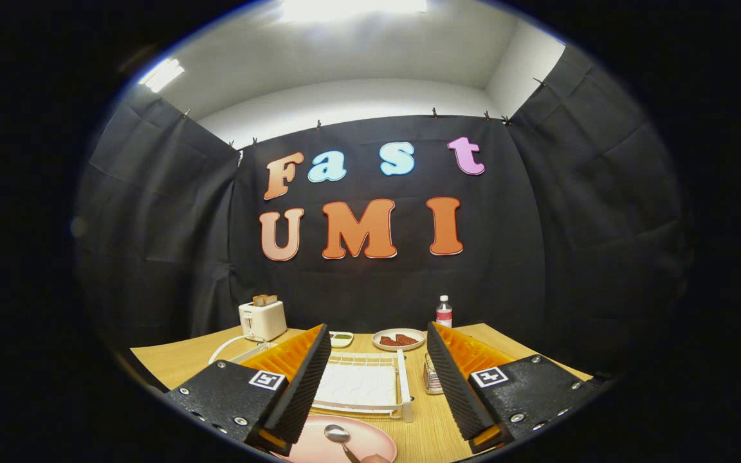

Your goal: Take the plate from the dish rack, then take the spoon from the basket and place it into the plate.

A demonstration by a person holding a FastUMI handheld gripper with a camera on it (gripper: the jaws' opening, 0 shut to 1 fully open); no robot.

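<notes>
A pink plate [345,444] lies on the wooden table [177,363], low between my fingers and close to me. A metal spoon [338,435] rests in the plate, bowl up and handle running toward me. Beyond the plate stands the white dish rack [361,386], with no plate in it. A small wire basket [433,379] sits right of the rack, just inside the right finger. My gripper [377,347] is open, lifted above the table, with nothing between its fingers.
A white toaster [262,319] with bread in it stands at the back left, its cord trailing on the table. A small dish [341,338], a plate of reddish food [399,339] and a water bottle [444,312] line the far edge.
</notes>
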